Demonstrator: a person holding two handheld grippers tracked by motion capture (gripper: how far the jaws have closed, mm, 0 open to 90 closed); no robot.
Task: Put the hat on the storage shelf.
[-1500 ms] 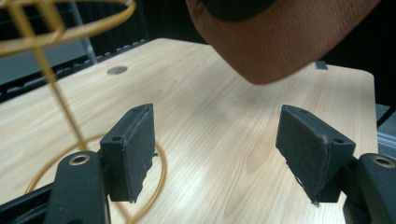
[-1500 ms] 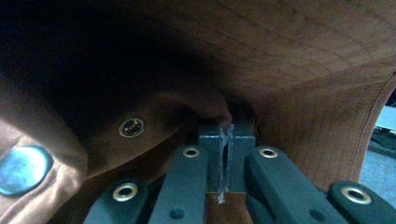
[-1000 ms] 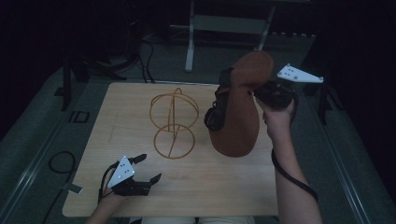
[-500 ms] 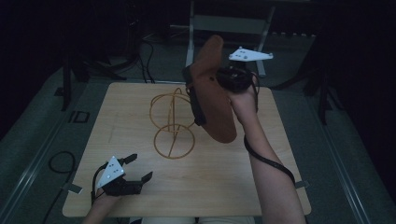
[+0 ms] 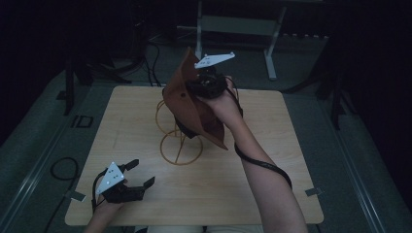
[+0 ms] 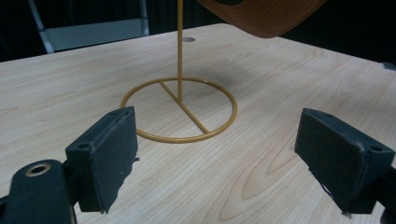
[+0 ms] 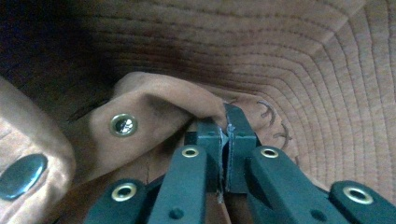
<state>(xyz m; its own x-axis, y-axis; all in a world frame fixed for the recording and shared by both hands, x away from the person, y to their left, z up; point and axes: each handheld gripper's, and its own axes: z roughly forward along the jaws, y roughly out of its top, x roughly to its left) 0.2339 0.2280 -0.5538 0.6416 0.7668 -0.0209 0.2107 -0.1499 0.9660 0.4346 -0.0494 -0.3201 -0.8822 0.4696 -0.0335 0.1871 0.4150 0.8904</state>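
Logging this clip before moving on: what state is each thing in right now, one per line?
Brown hat: lifted off the table, pinched by its fabric, hanging over the stand.
Gold wire hat stand: upright on the table, nothing on it.
Right gripper: shut on the hat.
Left gripper: open, empty, low over the wooden table.

Brown stitched cloth hat point(image 5: 194, 109), matt; thin gold-painted metal wire stand point(image 6: 180, 109); pale smooth wood-grain table point(image 5: 272, 170)
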